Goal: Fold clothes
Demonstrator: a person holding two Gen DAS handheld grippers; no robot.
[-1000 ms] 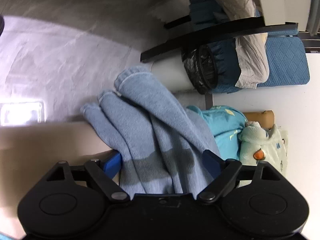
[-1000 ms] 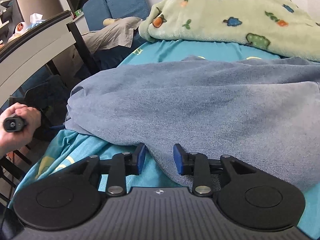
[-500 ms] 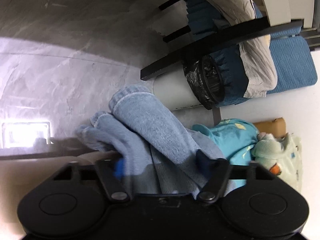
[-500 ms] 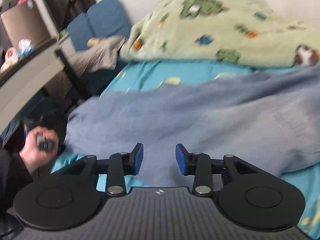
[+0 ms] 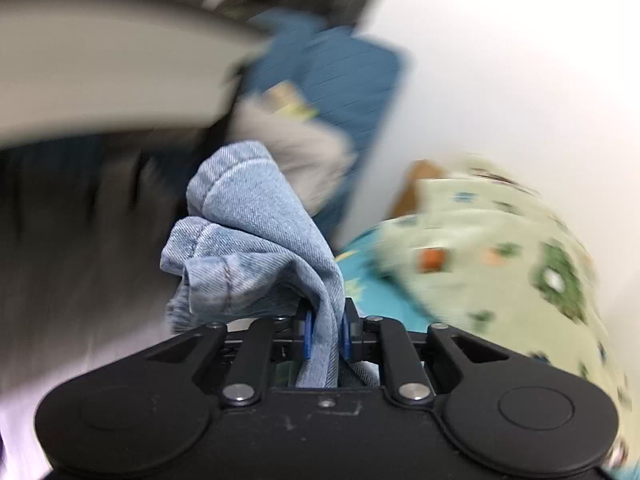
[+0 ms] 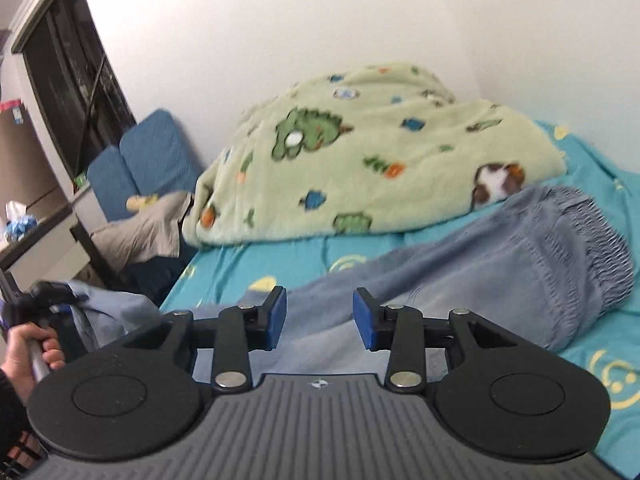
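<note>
Light blue denim trousers lie across the turquoise bed sheet (image 6: 596,168); their elastic waistband (image 6: 592,232) is at the right of the right wrist view. My left gripper (image 5: 325,332) is shut on the bunched leg cuffs (image 5: 244,240) and holds them lifted. That gripper and the cuffs also show at the left edge of the right wrist view (image 6: 100,312). My right gripper (image 6: 320,316) is open and empty, just above the trousers' middle (image 6: 440,280).
A green dinosaur-print fleece blanket (image 6: 360,160) is heaped at the head of the bed by the white wall. A blue cushioned chair (image 6: 148,160) with a grey garment (image 6: 148,232) stands left of the bed, next to a desk edge (image 5: 112,68).
My left gripper closed on the leg cuffs and swung them up from the bed's edge toward the bed. My right gripper rose off the trousers and stays open.
</note>
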